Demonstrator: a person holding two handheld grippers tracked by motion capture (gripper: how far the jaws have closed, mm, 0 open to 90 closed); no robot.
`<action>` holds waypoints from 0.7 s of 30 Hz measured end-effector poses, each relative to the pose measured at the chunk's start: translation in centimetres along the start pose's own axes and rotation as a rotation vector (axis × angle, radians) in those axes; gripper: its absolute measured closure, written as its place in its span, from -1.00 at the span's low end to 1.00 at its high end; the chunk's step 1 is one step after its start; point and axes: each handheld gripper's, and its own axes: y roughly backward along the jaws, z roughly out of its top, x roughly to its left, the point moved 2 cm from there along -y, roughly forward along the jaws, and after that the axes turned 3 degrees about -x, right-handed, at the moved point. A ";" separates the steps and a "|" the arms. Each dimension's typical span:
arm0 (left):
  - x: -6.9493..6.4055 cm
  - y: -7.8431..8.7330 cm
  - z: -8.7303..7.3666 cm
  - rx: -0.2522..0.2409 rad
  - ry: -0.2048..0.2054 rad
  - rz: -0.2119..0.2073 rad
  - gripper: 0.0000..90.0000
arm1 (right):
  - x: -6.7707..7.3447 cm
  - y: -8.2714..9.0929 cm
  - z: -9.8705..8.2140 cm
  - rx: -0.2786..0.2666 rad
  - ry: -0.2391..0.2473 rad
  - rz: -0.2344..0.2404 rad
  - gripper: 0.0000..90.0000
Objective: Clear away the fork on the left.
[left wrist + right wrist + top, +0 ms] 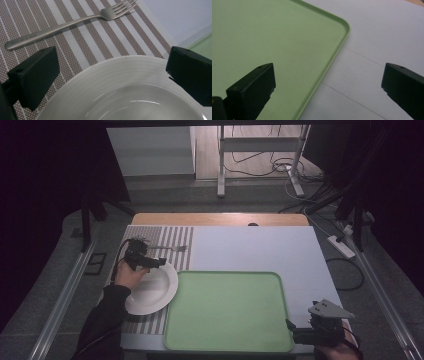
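Plate [130, 85] between left gripper [112, 75] jaws

Fork [75, 22] lies just beyond plate [120, 82]; green tray [227, 312] bare.

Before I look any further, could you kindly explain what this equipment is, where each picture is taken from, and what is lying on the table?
A person sits at a table with a hand-held pair of tongs in each hand; there is no robot arm. The high view looks down from above: the left tongs hover open over the far rim of a white plate, and the right tongs wait open at the near right corner of a green tray. The other two pictures come from cameras riding on the tongs, looking along their black jaws. The left gripper view shows the plate and a fork on a striped placemat. The right gripper view shows the tray's corner on the pale table cover. Nothing is held.
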 end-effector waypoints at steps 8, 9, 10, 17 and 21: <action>0.4 -0.5 0.7 0.002 -0.001 0.021 -0.98 | 0.0 0.0 0.0 0.001 0.005 0.004 -1.00; 0.5 -0.6 0.9 0.002 -0.002 0.023 -0.98 | 0.0 0.0 0.0 0.001 0.005 0.004 -1.00; 0.7 -0.8 1.1 0.001 0.001 0.022 -0.95 | 0.1 0.0 0.0 0.001 0.006 0.004 -1.00; 1.1 -1.6 1.8 0.029 -0.021 0.037 -0.71 | 0.1 0.0 0.0 0.003 0.012 0.007 -1.00; 1.5 -1.8 2.1 0.038 -0.035 0.044 -0.28 | 0.1 0.0 0.0 0.004 0.015 0.005 -1.00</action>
